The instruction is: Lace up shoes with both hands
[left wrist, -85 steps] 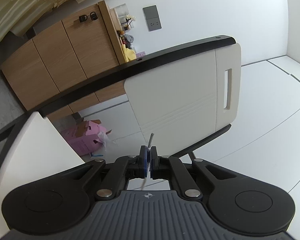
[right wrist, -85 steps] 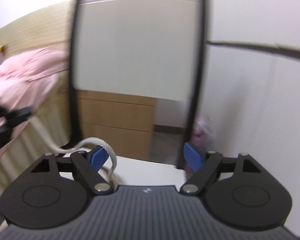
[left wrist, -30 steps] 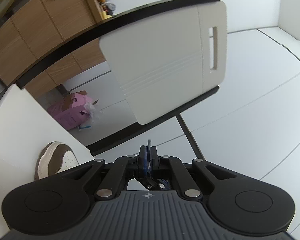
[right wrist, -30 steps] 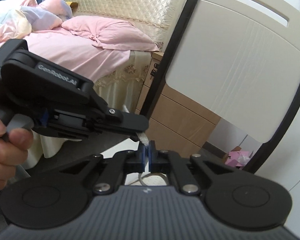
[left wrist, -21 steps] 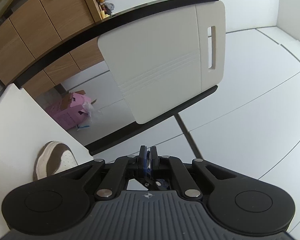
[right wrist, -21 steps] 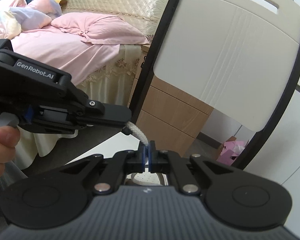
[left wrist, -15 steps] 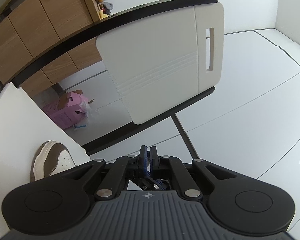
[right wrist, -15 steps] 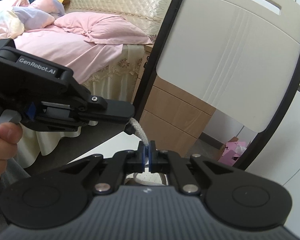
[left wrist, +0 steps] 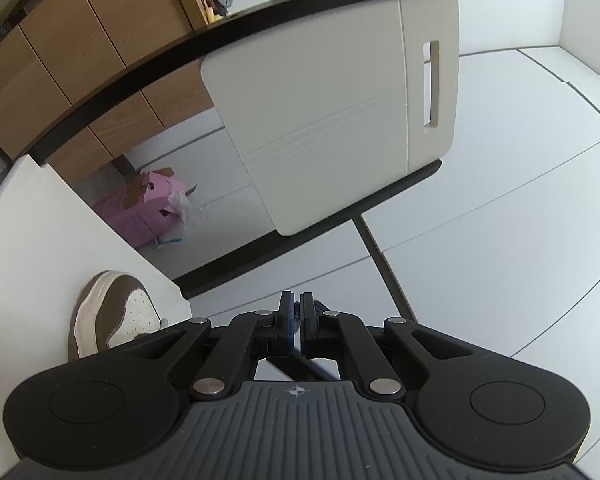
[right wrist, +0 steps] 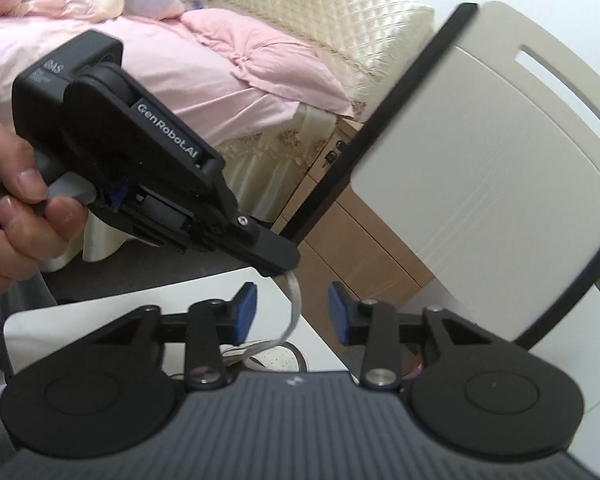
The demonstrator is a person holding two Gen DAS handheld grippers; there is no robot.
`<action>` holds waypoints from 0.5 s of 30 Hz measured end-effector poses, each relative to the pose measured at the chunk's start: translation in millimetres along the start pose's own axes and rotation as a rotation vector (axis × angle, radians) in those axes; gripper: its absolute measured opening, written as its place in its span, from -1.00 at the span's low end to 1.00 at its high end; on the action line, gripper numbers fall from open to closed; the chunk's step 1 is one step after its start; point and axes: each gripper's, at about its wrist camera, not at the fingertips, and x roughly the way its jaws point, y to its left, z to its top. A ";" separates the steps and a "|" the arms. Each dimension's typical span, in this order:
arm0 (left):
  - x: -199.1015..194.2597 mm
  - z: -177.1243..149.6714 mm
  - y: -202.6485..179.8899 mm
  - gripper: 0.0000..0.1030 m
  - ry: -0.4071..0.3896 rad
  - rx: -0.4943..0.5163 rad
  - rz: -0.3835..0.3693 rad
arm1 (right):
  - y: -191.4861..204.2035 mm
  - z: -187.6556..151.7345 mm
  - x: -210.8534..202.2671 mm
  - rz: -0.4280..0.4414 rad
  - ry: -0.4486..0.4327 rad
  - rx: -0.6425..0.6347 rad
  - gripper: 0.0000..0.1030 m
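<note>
A brown and white shoe (left wrist: pixel 112 312) lies on the white table (left wrist: pixel 28 240) near its edge; in the right wrist view its toe (right wrist: pixel 276 356) peeks out under my fingers. My left gripper (left wrist: pixel 296 320) is shut. The right wrist view shows the left gripper (right wrist: pixel 280 260) pinching the end of the white lace (right wrist: pixel 294 304), which hangs in a curve down to the shoe. My right gripper (right wrist: pixel 292 312) is open just below it, and the lace runs loose between its blue pads (right wrist: pixel 244 312). A hand (right wrist: pixel 12 208) holds the left gripper.
A chair with a white back and black frame (left wrist: pixel 332 112) stands beyond the table, also the chair (right wrist: pixel 480 184) at right. A bed with pink bedding (right wrist: pixel 180 60), a wooden cabinet (left wrist: pixel 80 40) and a pink box (left wrist: pixel 144 212) on the floor lie behind.
My right gripper has opened and let go of the lace it was pinching. The left gripper still holds the lace end and sits higher and closer in the right wrist view.
</note>
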 end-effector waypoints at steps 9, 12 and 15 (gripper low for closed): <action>-0.9 1.1 -0.9 -0.92 0.006 0.026 0.063 | -15.6 -9.7 5.8 0.012 0.013 0.085 -0.96; 1.4 0.7 -3.4 -0.91 0.034 0.067 0.117 | -32.1 -18.1 7.5 -0.029 0.020 0.163 -0.95; 4.8 -3.8 -10.4 -0.78 0.070 0.148 0.173 | -48.3 -28.3 9.4 -0.072 0.026 0.254 -0.95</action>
